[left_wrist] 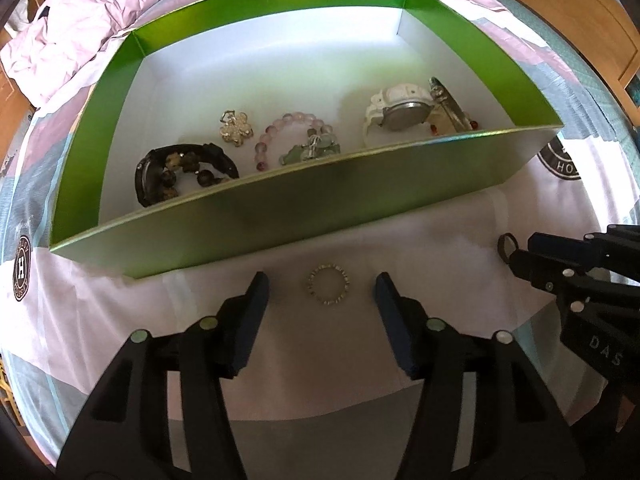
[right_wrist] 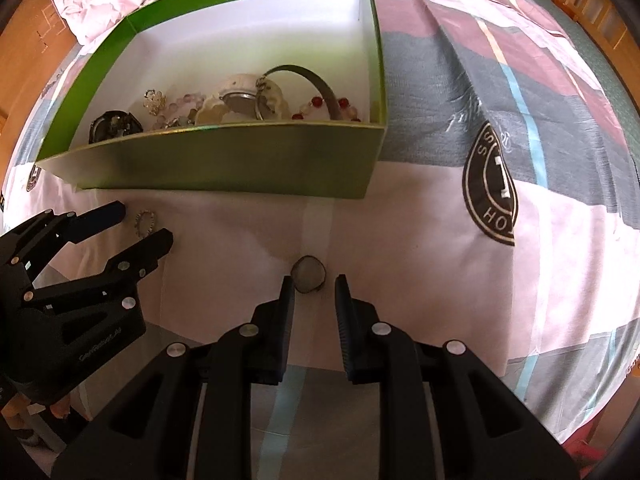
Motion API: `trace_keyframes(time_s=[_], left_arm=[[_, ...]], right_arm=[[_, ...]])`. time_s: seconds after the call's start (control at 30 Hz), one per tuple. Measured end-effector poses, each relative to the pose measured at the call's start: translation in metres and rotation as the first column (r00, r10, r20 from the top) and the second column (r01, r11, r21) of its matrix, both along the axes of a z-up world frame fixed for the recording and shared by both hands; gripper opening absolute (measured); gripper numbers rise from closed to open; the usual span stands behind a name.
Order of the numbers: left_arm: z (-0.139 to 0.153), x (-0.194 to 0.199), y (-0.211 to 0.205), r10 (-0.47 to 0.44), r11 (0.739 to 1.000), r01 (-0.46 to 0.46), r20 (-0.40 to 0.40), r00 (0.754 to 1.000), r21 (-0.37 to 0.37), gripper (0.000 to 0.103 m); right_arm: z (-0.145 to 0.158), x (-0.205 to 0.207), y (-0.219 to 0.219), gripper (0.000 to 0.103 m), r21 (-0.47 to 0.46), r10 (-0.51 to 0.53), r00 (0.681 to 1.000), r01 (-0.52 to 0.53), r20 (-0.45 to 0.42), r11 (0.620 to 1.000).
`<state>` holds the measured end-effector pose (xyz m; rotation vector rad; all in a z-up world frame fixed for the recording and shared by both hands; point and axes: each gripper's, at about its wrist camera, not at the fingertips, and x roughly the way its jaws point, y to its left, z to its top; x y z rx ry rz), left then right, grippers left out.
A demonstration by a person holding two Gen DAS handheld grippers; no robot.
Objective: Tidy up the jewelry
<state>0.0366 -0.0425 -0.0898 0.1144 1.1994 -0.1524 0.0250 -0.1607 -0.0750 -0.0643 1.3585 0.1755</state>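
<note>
A green box (left_wrist: 280, 204) with a white floor lies on the bed; it also shows in the right wrist view (right_wrist: 224, 160). Inside lie a black bracelet (left_wrist: 180, 172), a silver flower brooch (left_wrist: 236, 128), a pink bead bracelet (left_wrist: 296, 136) and a white watch (left_wrist: 400, 112). My left gripper (left_wrist: 322, 286) is open, its fingers on either side of a small beaded ring (left_wrist: 328, 284) lying on the sheet; the ring also shows in the right wrist view (right_wrist: 145, 222). My right gripper (right_wrist: 313, 284) is open around a dark ring (right_wrist: 308, 278), whose loop shows at its tip in the left wrist view (left_wrist: 508, 244).
The bed is covered with a patchwork sheet (right_wrist: 460, 240) carrying round black logos (right_wrist: 492, 184). A crumpled pink quilt (left_wrist: 92, 20) lies behind the box at the left. Wooden furniture (left_wrist: 580, 12) stands at the far right.
</note>
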Motion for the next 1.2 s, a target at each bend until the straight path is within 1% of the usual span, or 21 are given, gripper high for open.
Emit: trace_keyframes(time_s=[0.03,0.1,0.23,0.3,0.37,0.5,0.53,0.6,0.63,0.8,0.93,1.07,1.13,1.17,1.2], left_arm=[[0.000,0.000,0.000,0.000,1.000,0.000,0.006,1.000,0.003,0.051],[0.001,0.001,0.000,-0.004,1.000,0.004,0.013,1.000,0.003,0.034],[0.001,0.003,0.001,-0.003,1.000,0.003,0.014,1.000,0.005,0.030],[0.001,0.002,0.002,0.000,1.000,0.000,0.015,1.000,0.008,0.025],[0.001,0.003,0.004,0.007,1.000,-0.007,0.011,1.000,0.007,0.023],[0.002,0.002,0.010,0.019,1.000,-0.019,0.000,1.000,-0.008,0.022],[0.002,0.002,0.011,0.022,1.000,-0.022,-0.002,1.000,-0.011,0.021],[0.003,0.002,0.015,0.031,0.999,-0.031,-0.006,1.000,-0.021,0.021],[0.004,0.002,0.016,0.037,0.999,-0.037,-0.009,0.999,-0.026,0.021],[0.007,0.006,0.033,0.072,0.995,-0.074,-0.034,0.997,-0.073,0.021],[0.013,0.009,0.046,0.104,0.987,-0.109,-0.049,0.993,-0.118,0.021],[0.015,0.009,0.053,0.119,0.981,-0.126,-0.061,0.991,-0.146,0.021],[0.014,0.009,0.053,0.120,0.982,-0.128,-0.063,0.991,-0.142,0.023],[0.014,0.009,0.055,0.119,0.981,-0.127,-0.065,0.991,-0.145,0.028],[0.014,0.009,0.054,0.121,0.980,-0.130,-0.069,0.990,-0.149,0.032]], right_arm=[[-0.001,0.002,0.000,0.021,0.000,-0.002,1.000,0.002,-0.002,1.000],[-0.001,0.004,-0.001,0.021,0.001,-0.005,1.000,0.005,-0.003,1.000],[-0.003,0.005,-0.001,0.021,-0.003,-0.004,1.000,0.004,-0.002,1.000],[-0.006,0.004,0.000,0.021,-0.006,-0.005,1.000,0.005,-0.003,1.000],[-0.009,0.003,0.001,0.021,-0.006,-0.001,1.000,0.001,-0.001,1.000],[-0.014,0.001,0.009,0.020,-0.039,0.027,1.000,-0.027,0.013,0.999],[-0.013,-0.001,0.011,0.018,-0.041,0.030,0.999,-0.030,0.016,0.999],[-0.012,-0.002,0.013,0.006,-0.029,0.032,0.999,-0.032,0.019,0.999],[-0.012,-0.002,0.013,0.003,-0.019,0.033,0.999,-0.032,0.018,0.999],[-0.003,-0.001,0.007,0.003,0.023,0.007,0.999,-0.008,0.037,1.000],[0.006,0.002,-0.006,0.003,0.093,-0.034,0.999,0.031,0.036,0.995],[0.007,0.004,-0.013,0.004,0.126,-0.055,0.998,0.052,0.025,0.991],[0.006,0.008,-0.014,0.013,0.123,-0.064,0.998,0.060,0.026,0.991],[0.006,0.011,-0.015,0.029,0.126,-0.073,0.997,0.069,0.027,0.990],[0.007,0.011,-0.014,0.041,0.130,-0.081,0.996,0.076,0.031,0.989]])
